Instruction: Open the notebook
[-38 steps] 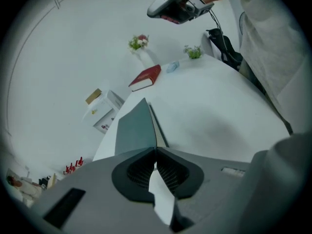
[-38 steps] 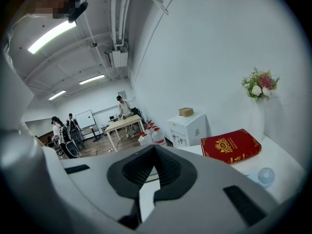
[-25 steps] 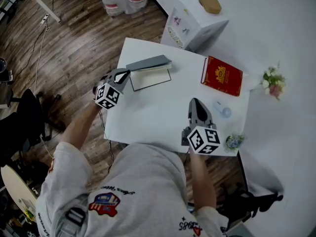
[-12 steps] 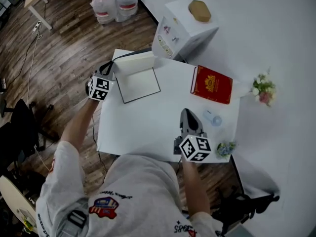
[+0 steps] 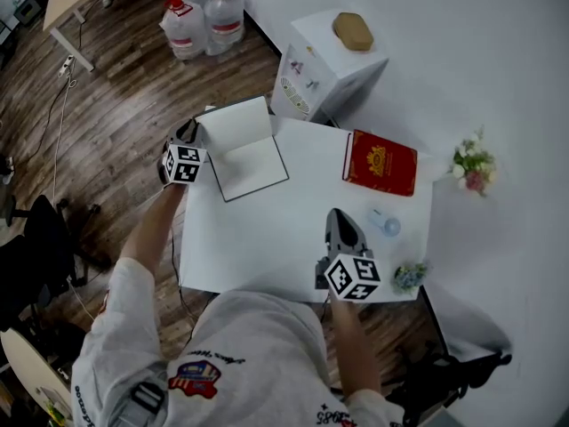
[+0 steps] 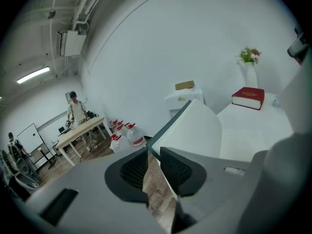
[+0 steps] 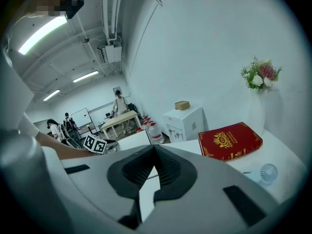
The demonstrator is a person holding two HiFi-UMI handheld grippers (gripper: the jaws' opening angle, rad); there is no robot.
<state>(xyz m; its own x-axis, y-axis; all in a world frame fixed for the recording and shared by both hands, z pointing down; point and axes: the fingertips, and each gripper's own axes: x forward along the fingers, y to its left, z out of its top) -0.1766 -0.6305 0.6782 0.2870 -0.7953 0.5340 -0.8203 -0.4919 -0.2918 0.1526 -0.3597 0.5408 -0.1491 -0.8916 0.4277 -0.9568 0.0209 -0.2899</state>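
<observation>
The notebook lies open at the white table's [image 5: 267,247] far left corner. Its grey cover [image 5: 236,119] stands nearly upright behind the blank page [image 5: 252,169]. My left gripper [image 5: 189,134] is at the cover's left edge, off the table's side. In the left gripper view the jaws [image 6: 152,150] are opening. The cover's dark edge [image 6: 168,123] reaches their tips and lies along the right pad, with a slit of floor showing between the pads. My right gripper [image 5: 336,216] rests shut and empty over the table's near middle, its tips [image 7: 155,149] meeting.
A red book [image 5: 380,163] lies at the table's back right, with a small white fan [image 5: 384,223] nearer to me. Flowers [image 5: 471,165] stand to the right. A white cabinet [image 5: 333,65] sits behind the table and water bottles [image 5: 204,20] stand on the wood floor.
The cover has swung from just above the pages to nearly upright. My left gripper moved left and back with it. Its jaws now show a slit. The right gripper stayed put.
</observation>
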